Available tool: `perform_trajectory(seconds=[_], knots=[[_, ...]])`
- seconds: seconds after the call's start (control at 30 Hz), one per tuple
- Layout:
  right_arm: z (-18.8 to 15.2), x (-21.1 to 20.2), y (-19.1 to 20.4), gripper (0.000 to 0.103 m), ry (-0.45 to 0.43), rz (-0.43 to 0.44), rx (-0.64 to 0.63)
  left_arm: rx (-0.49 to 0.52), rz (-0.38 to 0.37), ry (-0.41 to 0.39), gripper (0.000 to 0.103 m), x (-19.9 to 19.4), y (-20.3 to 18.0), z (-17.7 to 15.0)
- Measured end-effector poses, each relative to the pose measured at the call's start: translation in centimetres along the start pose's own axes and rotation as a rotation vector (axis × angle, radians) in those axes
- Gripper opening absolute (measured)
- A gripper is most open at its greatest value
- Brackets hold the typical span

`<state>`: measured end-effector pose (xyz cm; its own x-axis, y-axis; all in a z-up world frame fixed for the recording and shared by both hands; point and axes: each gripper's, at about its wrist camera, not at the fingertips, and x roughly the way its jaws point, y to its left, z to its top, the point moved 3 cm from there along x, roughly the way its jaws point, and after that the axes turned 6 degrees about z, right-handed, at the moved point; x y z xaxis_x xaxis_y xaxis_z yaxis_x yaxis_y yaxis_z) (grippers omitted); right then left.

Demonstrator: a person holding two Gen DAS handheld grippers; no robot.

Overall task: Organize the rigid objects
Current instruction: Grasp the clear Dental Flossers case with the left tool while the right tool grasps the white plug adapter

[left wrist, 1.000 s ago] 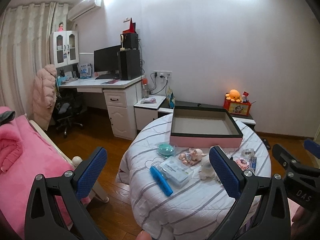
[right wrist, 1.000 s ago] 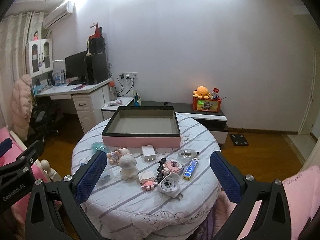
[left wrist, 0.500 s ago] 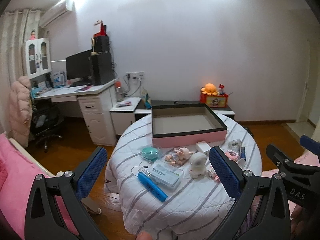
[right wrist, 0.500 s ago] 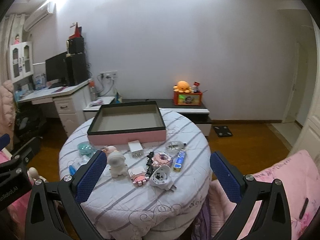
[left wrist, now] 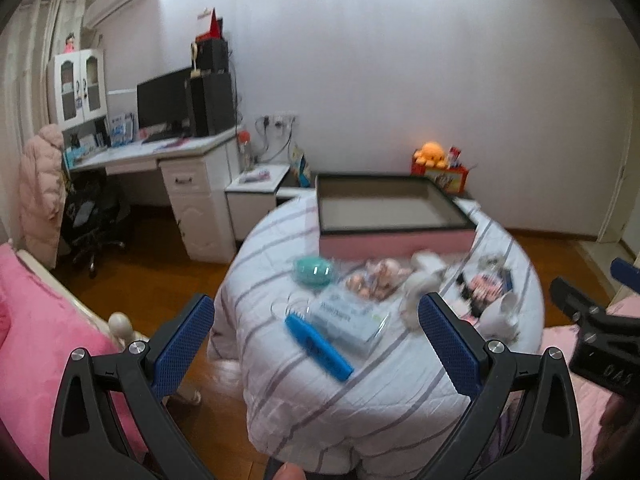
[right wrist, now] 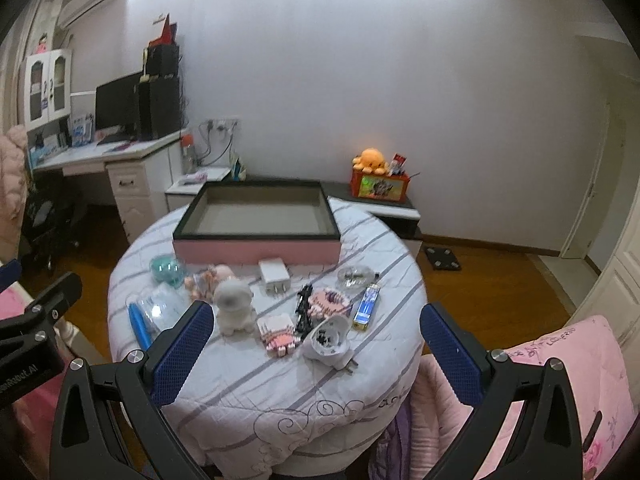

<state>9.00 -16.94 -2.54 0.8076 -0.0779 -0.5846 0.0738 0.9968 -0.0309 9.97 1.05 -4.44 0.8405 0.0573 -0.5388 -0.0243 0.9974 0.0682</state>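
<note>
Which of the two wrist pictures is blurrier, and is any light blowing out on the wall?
Left wrist view: motion-smeared, so the blue plastic comb and the pink-sided open box look soft. Right wrist view: sharper, with the white plug-in charger crisp. Both views: bright ceiling glare washes out the top of the wall, and fisheye distortion bends the room edges.
</note>
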Motion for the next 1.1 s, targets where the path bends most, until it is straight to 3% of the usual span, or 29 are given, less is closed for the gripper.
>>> perform_trajectory(seconds=[0.33, 0.63, 0.97, 1.1], knots=[[-2.8, 5.6, -2.6, 0.103, 0.116, 0.055, 0.041, 0.019, 0.0, 0.114, 0.103, 5.5, -2.2, -2.7], [-4.9, 10.4, -5.4, 0.103, 0.212, 0.033, 0.114, 0.04, -0.032, 0.171, 0.103, 9.9, -3.1, -3.9], [-5.3, 14.2, -5.9, 0.103, 0.25, 0.05, 0.144, 0.048, -0.035, 0.211, 0.103, 14.1, -4.2, -4.4], [-5.5, 15.2, -5.7, 0.099, 0.253, 0.086, 0.149, 0.036, -0.073, 0.213, 0.103, 15.1, -4.3, -4.5]])
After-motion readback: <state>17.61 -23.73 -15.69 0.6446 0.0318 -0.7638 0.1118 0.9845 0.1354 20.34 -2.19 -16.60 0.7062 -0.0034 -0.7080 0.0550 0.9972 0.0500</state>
